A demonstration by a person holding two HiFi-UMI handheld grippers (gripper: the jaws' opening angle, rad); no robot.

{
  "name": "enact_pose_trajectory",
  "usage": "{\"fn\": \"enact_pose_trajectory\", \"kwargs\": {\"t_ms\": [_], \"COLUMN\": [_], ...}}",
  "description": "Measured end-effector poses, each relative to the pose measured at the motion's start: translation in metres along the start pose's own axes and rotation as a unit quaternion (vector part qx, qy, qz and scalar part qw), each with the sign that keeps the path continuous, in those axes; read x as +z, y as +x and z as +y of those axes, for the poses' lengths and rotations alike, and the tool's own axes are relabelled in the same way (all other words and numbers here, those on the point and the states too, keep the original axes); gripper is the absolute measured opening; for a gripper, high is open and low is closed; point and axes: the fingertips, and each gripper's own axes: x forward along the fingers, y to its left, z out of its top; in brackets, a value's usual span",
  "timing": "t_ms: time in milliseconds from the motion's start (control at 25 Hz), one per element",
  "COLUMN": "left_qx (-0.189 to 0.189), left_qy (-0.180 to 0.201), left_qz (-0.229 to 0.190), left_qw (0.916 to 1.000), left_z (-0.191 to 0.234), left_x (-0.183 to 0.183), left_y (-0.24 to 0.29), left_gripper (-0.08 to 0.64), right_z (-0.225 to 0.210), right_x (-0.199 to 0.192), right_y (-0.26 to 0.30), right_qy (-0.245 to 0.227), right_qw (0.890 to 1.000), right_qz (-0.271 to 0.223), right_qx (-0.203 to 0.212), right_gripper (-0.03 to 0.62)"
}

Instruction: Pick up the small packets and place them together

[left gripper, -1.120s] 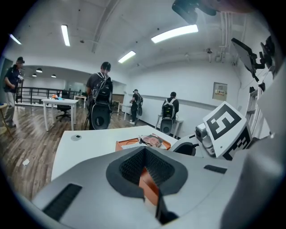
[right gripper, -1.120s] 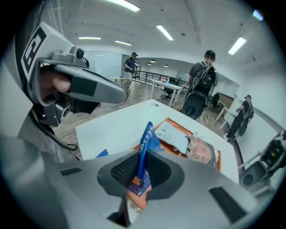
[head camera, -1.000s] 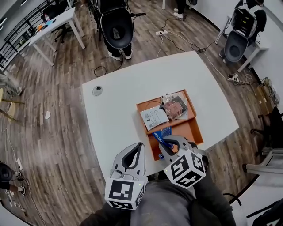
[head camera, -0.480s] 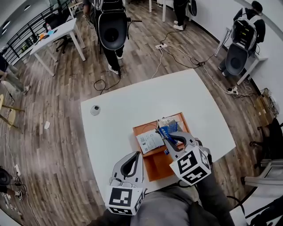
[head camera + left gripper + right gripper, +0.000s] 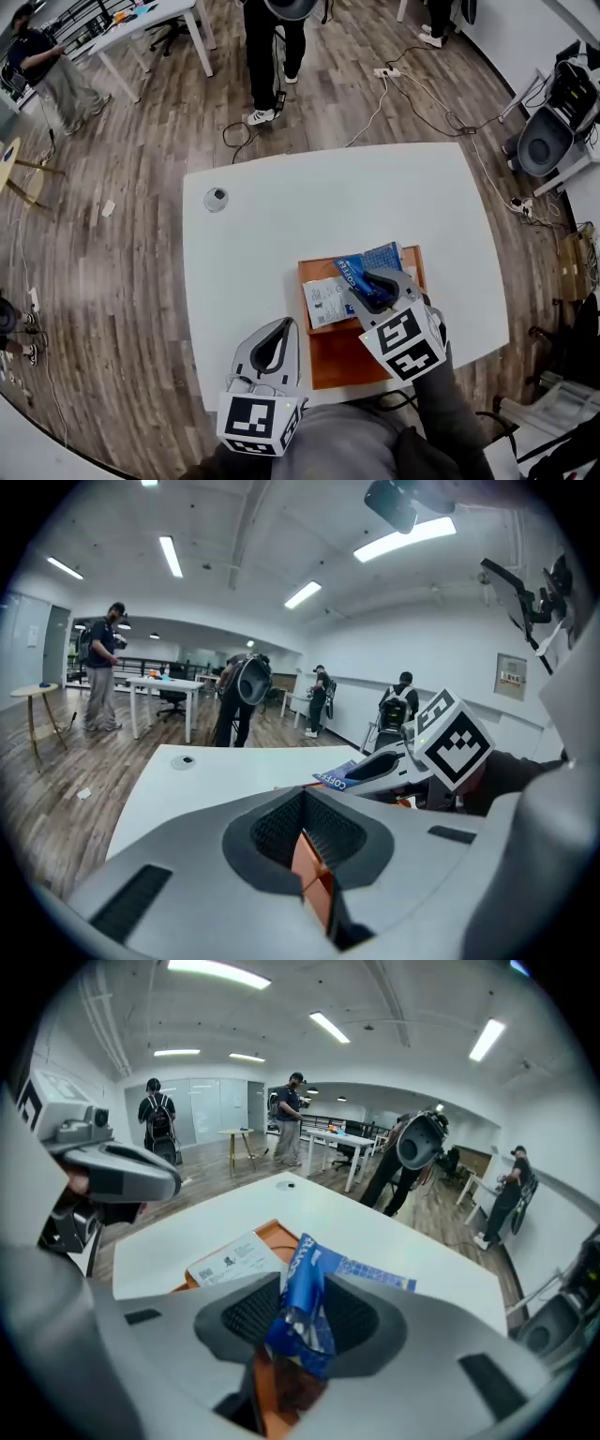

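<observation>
An orange tray (image 5: 342, 361) lies on the white table (image 5: 262, 234). My right gripper (image 5: 368, 284) hovers over the tray's far end with a crumpled blue packet (image 5: 361, 265) between its jaws. In the right gripper view the jaws have just been opening, and the blue packet (image 5: 305, 1307) stands loosely in the gap of the gripper (image 5: 300, 1335). A white printed packet (image 5: 323, 302) lies flat in the tray just left of it. My left gripper (image 5: 279, 330) is shut and empty over the table's near edge, left of the tray.
A small round grey thing (image 5: 216, 199) sits at the table's far left. Beyond the table are a wooden floor with cables (image 5: 375, 94), other tables and several standing people. The table's near edge lies just under the left gripper.
The right gripper carried the blue packet from the tray's near end to its far end, beside the white packet. The left gripper shifted slightly and stayed shut.
</observation>
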Motion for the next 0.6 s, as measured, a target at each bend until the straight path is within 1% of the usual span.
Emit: {"fn": "enact_pose_trajectory", "kwargs": {"t_ms": [40, 80, 240, 360, 600], "left_qx": [0.003, 0.005, 0.004, -0.001, -0.005], "left_qy": [-0.002, -0.004, -0.003, 0.000, 0.006], "left_qz": [0.001, 0.002, 0.000, -0.005, -0.017], "left_qw": [1.0000, 1.0000, 1.0000, 1.0000, 0.9998], "left_z": [0.001, 0.001, 0.000, -0.002, -0.008], "left_x": [-0.001, -0.001, -0.006, -0.005, -0.006], "left_y": [0.000, 0.000, -0.004, -0.008, -0.019], "left_gripper": [-0.003, -0.003, -0.003, -0.003, -0.003], "right_z": [0.002, 0.003, 0.009, 0.012, 0.010], "right_x": [0.001, 0.001, 0.001, 0.002, 0.002], "right_y": [0.001, 0.001, -0.002, -0.007, -0.026], "right_qy": [0.007, 0.009, 0.006, 0.006, 0.008], "right_qw": [1.000, 1.000, 1.000, 1.000, 0.999], "right_qz": [-0.001, -0.002, -0.011, -0.016, -0.033], "right_qx": [0.009, 0.014, 0.010, 0.002, -0.030], "right_gripper": [0.151, 0.173, 0.210, 0.218, 0.222]}}
